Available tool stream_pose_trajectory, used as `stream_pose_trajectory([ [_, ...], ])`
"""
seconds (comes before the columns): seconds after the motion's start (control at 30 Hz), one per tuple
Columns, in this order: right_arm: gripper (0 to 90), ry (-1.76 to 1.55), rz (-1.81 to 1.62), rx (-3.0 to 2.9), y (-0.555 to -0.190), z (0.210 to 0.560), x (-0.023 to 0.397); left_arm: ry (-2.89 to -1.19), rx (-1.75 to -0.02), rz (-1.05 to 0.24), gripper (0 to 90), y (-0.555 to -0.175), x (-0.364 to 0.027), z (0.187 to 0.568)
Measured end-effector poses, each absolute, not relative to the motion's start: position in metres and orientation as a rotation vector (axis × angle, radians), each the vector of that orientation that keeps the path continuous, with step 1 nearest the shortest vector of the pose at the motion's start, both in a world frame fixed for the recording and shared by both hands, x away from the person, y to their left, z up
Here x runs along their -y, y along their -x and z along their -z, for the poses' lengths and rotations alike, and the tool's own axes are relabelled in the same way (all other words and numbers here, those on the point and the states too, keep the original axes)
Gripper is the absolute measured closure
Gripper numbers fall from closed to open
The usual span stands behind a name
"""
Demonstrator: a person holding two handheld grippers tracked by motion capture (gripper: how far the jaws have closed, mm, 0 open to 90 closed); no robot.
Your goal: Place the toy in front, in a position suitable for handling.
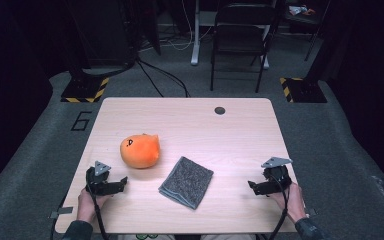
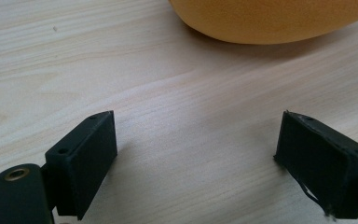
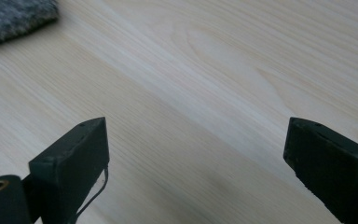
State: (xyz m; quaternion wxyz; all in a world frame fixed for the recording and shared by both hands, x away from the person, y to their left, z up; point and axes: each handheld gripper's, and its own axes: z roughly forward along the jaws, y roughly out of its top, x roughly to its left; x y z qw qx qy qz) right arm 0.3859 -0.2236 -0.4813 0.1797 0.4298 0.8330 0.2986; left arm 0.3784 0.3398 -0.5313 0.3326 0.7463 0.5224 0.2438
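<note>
Orange plush toy (image 1: 140, 150): a rounded, stuffed figure with a small dark face mark, lying on the left-centre of the wooden table (image 1: 230, 135). In the left gripper view its curved underside (image 2: 270, 21) sits just ahead of the jaws, apart from them. Judged from its fabric surface and bulging form, it is light, soft and compressible, not fragile and not slippery. A grip will sink into the stuffing, so the jaws should close across a narrow part, such as the small peaks along its top edge, or pinch a fold of fabric; the full body looks wider than the jaw gap.

Grey folded cloth (image 1: 186, 181): lies flat near the table's middle, beside the toy but not touching it. Its corner (image 3: 14, 18) shows at the upper left of the right gripper view. It appears limp and light; take hold at an edge or corner, sliding one jaw under the fold.

Left gripper (image 1: 122, 183): rests low at the near left of the table, just below the toy, jaws spread wide with nothing between them.

Right gripper (image 1: 252, 187): rests at the near right, well apart from the cloth, jaws spread wide and empty over bare wood.
</note>
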Motion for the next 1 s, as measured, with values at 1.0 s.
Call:
stream_pose_trajectory([
  [1.0, 7.4, -1.006, -0.936, -2.526, -0.396, 0.464, 0.124, -1.964, -1.363, -0.610, 11.9, -0.379, -0.342, 0.530],
])
